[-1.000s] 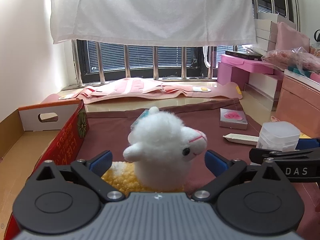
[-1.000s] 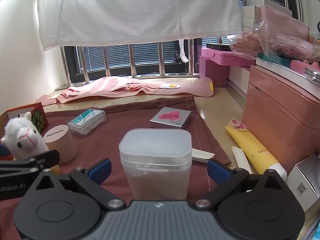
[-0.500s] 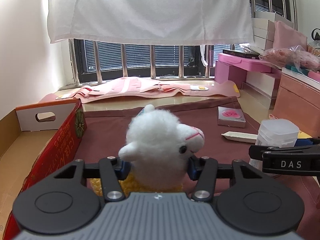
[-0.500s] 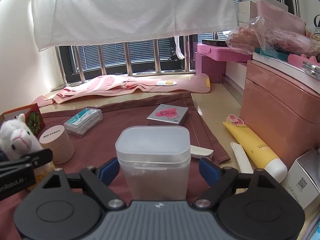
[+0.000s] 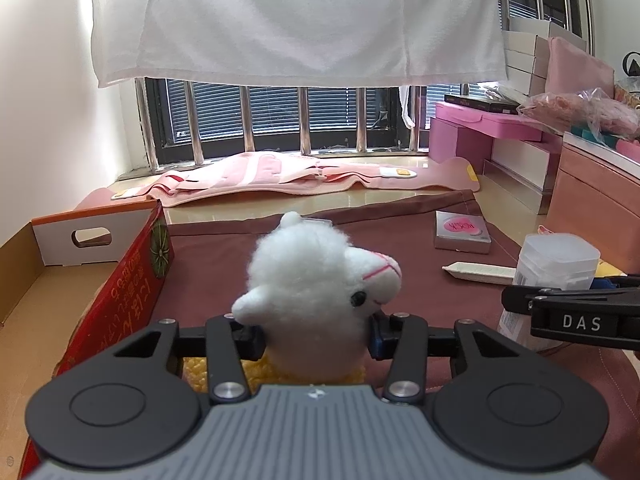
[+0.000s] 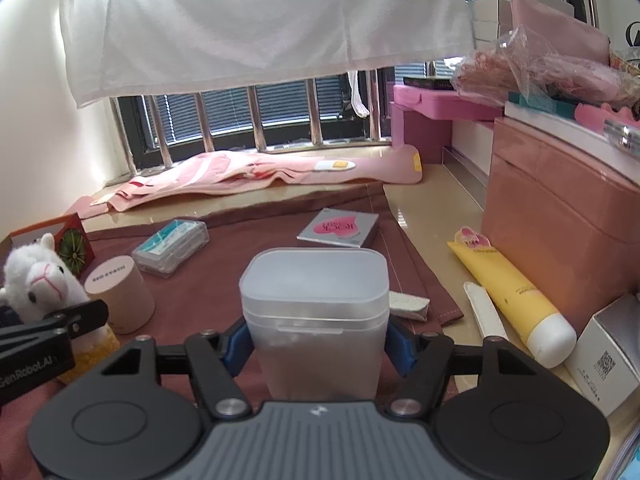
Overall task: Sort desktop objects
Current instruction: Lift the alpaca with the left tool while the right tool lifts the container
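My left gripper (image 5: 316,338) is shut on a white alpaca plush (image 5: 316,284) with a yellow base, above the maroon cloth (image 5: 224,260). The plush also shows in the right wrist view (image 6: 40,276). My right gripper (image 6: 316,344) is shut on a frosted plastic container (image 6: 316,312) with a lid; both blue pads press its sides. The container also shows at the right of the left wrist view (image 5: 556,264).
An open red cardboard box (image 5: 120,288) stands left. On the cloth lie a round beige jar (image 6: 120,296), a clear case (image 6: 172,246), a grey box with a pink heart (image 6: 340,228) and a white sachet (image 6: 408,304). A yellow tube (image 6: 512,296), a nail file (image 6: 484,312) and a pink storage box (image 6: 560,216) are on the right.
Both grippers have closed from open: the left onto the alpaca plush, the right onto the frosted container. Both views have risen slightly.
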`<state>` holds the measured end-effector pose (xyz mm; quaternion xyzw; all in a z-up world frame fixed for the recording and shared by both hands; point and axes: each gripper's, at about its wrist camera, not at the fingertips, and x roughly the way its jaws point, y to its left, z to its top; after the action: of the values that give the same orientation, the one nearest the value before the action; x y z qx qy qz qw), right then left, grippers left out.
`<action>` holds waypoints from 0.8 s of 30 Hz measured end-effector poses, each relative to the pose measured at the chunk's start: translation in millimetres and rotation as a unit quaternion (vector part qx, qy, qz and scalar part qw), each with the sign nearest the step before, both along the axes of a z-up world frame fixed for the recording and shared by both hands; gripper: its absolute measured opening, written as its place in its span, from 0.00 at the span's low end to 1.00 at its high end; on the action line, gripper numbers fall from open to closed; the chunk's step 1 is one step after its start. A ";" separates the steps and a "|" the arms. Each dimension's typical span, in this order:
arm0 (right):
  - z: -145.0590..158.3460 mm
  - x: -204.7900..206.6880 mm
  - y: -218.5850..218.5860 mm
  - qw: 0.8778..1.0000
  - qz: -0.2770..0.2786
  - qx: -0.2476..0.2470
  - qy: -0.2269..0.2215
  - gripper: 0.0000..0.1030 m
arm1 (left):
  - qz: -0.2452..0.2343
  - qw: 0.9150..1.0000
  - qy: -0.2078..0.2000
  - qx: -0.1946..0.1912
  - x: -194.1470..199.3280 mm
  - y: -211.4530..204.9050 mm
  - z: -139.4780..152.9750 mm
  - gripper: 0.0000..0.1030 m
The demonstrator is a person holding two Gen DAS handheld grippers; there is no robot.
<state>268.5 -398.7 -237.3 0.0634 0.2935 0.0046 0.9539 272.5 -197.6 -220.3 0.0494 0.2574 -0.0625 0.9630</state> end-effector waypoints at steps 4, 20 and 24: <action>14.3 -1.9 -0.3 1.000 0.019 0.001 -0.008 0.64 | 0.009 1.000 -0.002 -0.003 -2.3 -1.7 11.6 0.43; 142.2 2.9 68.3 0.983 0.169 0.018 -0.069 0.64 | 0.087 0.995 -0.047 -0.023 -40.1 75.9 134.6 0.43; 161.8 13.1 115.4 0.973 0.212 0.037 -0.083 0.64 | 0.106 0.993 -0.039 -0.015 -33.7 115.6 143.1 0.43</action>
<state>281.6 -283.3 -75.6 0.0339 0.2193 0.2230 0.9492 238.8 -82.0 -77.2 0.0100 0.2229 0.0381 0.9740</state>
